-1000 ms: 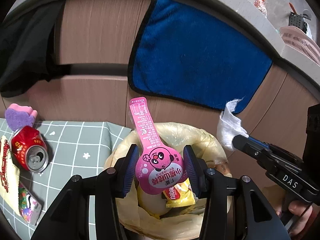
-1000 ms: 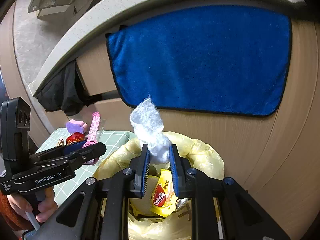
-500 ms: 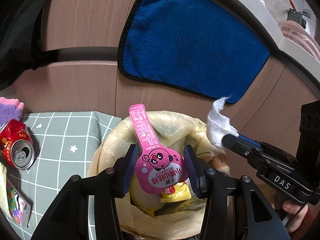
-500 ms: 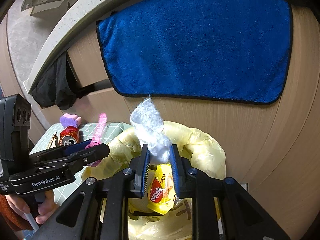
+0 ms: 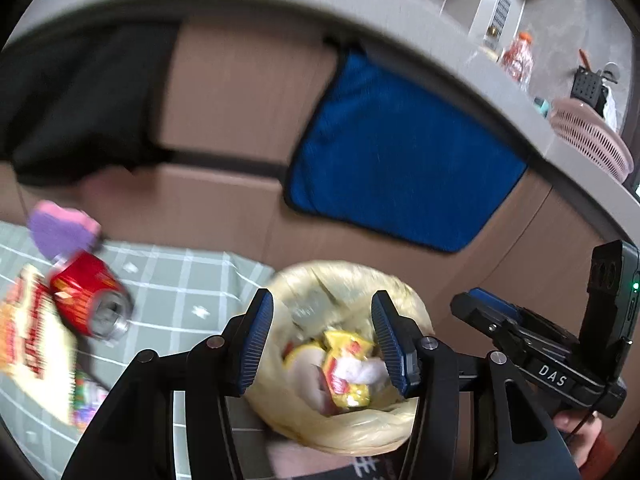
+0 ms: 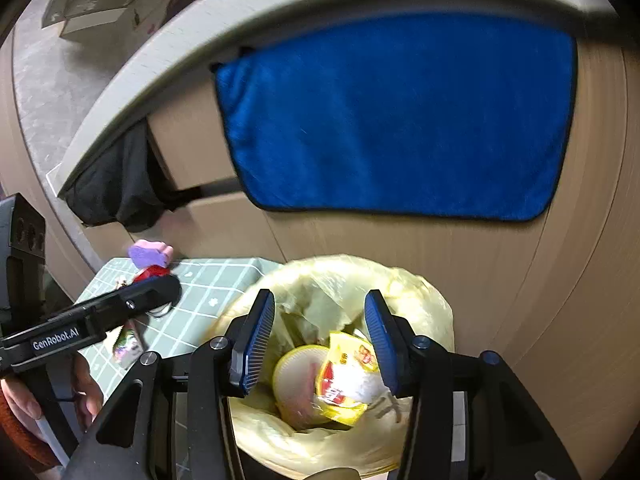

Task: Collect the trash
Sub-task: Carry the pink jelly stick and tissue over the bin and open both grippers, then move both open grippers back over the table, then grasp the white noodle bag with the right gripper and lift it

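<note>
1. We're at wooden cabinet fronts (image 6: 420, 280), a blue towel (image 6: 400, 120) draped over them.
2. Big change: both the left tool (image 5: 322, 338) and right tool (image 6: 318, 340) are empty now, jaws opening above the yellow-lined bin (image 6: 424, 300).
3. The pink wrapper has dropped out of sight; the white tissue (image 6: 366, 386) lies inside on a yellow packet (image 6: 340, 380).
4. Red can (image 5: 90, 296) waits on the checked desk (image 5: 180, 280).

The left gripper (image 5: 322, 340) points steeply downward, its blue-padded jaws opening with nothing pressed between them. The right gripper (image 6: 318, 338) tilts down likewise, its jaws also opening and gripping nothing. Each shows in the other's view from the side (black bodies, blue pads). A hand (image 6: 24, 400) wraps the left handle; fingers (image 5: 576, 428) curl under the right one.
</note>
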Action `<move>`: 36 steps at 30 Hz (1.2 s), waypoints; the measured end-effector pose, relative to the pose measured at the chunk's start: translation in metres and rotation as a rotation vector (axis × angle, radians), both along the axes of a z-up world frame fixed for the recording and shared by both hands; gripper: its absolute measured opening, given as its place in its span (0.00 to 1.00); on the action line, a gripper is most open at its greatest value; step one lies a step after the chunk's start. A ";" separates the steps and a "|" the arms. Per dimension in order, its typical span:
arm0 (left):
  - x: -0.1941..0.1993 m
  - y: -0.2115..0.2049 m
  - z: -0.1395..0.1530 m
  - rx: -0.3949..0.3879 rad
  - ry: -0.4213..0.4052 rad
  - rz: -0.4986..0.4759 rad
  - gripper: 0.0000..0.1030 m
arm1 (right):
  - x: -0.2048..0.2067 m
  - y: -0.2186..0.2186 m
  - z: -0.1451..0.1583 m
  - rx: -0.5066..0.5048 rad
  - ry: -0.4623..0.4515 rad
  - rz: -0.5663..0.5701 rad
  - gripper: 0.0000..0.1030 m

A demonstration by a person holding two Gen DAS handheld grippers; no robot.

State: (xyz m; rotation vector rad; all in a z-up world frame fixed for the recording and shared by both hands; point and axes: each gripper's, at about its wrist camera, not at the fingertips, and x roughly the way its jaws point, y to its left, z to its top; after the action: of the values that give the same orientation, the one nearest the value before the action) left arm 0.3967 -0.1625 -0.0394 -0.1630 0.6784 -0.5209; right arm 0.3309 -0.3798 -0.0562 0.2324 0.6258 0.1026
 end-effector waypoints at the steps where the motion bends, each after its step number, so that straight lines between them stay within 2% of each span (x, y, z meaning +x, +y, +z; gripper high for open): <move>1: -0.007 0.007 0.007 0.015 -0.027 0.015 0.51 | -0.003 0.006 0.008 -0.006 -0.013 0.007 0.46; 3: -0.017 0.022 0.021 0.063 -0.067 0.050 0.51 | -0.007 0.018 0.021 -0.017 -0.036 0.021 0.46; 6: -0.030 0.050 0.041 0.072 -0.106 0.081 0.51 | -0.012 0.037 0.039 -0.030 -0.069 0.045 0.46; 9: -0.043 0.088 0.068 0.046 -0.144 0.126 0.51 | -0.015 0.061 0.061 -0.032 -0.116 0.083 0.46; 14: -0.063 0.171 0.106 -0.044 -0.210 0.249 0.51 | -0.008 0.111 0.089 -0.032 -0.174 0.148 0.52; 18: -0.069 0.223 0.113 -0.046 -0.226 0.337 0.51 | 0.007 0.147 0.092 -0.016 -0.170 0.200 0.52; 21: -0.061 0.260 0.099 -0.051 -0.190 0.395 0.51 | 0.024 0.177 0.082 -0.017 -0.148 0.238 0.52; 25: -0.039 0.291 0.064 -0.077 -0.099 0.410 0.51 | 0.053 0.215 0.054 -0.034 -0.088 0.310 0.52; 31: 0.011 0.296 0.003 -0.037 0.037 0.330 0.51 | 0.095 0.247 0.004 -0.083 0.003 0.379 0.52; 36: 0.017 0.295 -0.039 -0.063 0.136 0.354 0.51 | 0.111 0.256 -0.028 -0.043 0.096 0.444 0.52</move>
State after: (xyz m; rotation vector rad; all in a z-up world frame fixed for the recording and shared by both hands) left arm 0.4140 0.1330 -0.0786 -0.3728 0.7465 -0.1917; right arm 0.4422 -0.1242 -0.0846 0.0531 0.7666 0.5068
